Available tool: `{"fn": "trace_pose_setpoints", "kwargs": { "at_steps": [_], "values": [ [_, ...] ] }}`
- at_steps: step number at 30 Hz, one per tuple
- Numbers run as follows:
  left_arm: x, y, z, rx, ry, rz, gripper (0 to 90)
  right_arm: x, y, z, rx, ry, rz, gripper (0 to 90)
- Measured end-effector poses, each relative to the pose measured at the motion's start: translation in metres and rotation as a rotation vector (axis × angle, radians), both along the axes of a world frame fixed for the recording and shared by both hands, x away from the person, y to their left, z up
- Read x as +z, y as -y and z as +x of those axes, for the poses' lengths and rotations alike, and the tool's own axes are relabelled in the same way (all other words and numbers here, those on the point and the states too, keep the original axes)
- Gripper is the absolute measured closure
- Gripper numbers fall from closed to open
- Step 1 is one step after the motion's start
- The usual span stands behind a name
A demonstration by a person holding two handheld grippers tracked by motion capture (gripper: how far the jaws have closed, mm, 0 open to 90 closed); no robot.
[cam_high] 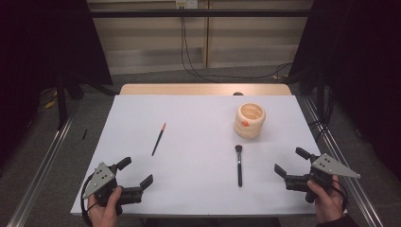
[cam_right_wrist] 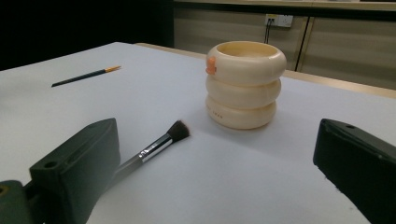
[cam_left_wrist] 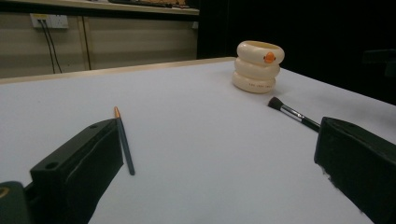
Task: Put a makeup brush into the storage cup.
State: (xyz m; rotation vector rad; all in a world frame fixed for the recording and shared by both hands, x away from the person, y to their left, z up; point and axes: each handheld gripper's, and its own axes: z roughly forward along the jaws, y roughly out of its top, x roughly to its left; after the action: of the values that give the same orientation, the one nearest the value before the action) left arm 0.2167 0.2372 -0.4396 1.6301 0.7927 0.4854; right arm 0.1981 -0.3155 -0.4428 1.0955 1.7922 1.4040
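High view — white table (cam_high: 198, 189). Cream ribbed pot (cam_high: 249, 120) upright at right rear, an orange mark on its side. Black makeup brush (cam_high: 239, 164) lies in front of the pot, bristles toward it. Thin paintbrush (cam_high: 159, 139) lies left of centre, orange tip rearward. Left gripper (cam_high: 138, 172) at the near left corner, jaws wide apart, nothing between them. Right gripper (cam_high: 289, 162) at the near right edge, likewise spread and empty. Hands cut off by the bottom edge.

Left gripper view — near end of the makeup brush handle hidden behind the right jaw.

Right gripper view — brush handle passes behind the left jaw; the pot's inside cannot be made out.
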Motion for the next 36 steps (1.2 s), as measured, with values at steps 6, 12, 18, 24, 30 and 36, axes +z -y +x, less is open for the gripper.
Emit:
{"fn": "trace_pose_setpoints", "kwargs": {
  "at_steps": [6, 12, 18, 24, 30, 36],
  "values": [
    [0.002, -0.001, -0.004, -0.010, 0.002, 0.015, 1.0, 0.002, -0.005, -0.002, 0.021, -0.001, -0.011, 0.1],
    [0.008, 0.004, 0.000, -0.026, 0.010, 0.025, 1.0, 0.001, -0.004, -0.001, 0.034, -0.007, -0.006, 0.0],
    [0.015, 0.007, 0.008, -0.049, 0.000, 0.033, 1.0, 0.000, -0.004, 0.000, 0.031, -0.005, -0.010, 0.0],
    [0.018, 0.012, 0.018, -0.054, -0.010, 0.064, 1.0, 0.001, -0.007, 0.000, 0.033, -0.007, 0.000, 0.1],
    [0.024, 0.016, 0.032, -0.077, -0.005, 0.074, 1.0, 0.001, -0.006, 0.000, 0.031, -0.007, 0.014, 0.0],
    [0.028, 0.018, 0.044, -0.082, -0.003, 0.079, 1.1, 0.001, -0.007, -0.001, 0.045, 0.000, 0.001, 0.0]
  ]
}}
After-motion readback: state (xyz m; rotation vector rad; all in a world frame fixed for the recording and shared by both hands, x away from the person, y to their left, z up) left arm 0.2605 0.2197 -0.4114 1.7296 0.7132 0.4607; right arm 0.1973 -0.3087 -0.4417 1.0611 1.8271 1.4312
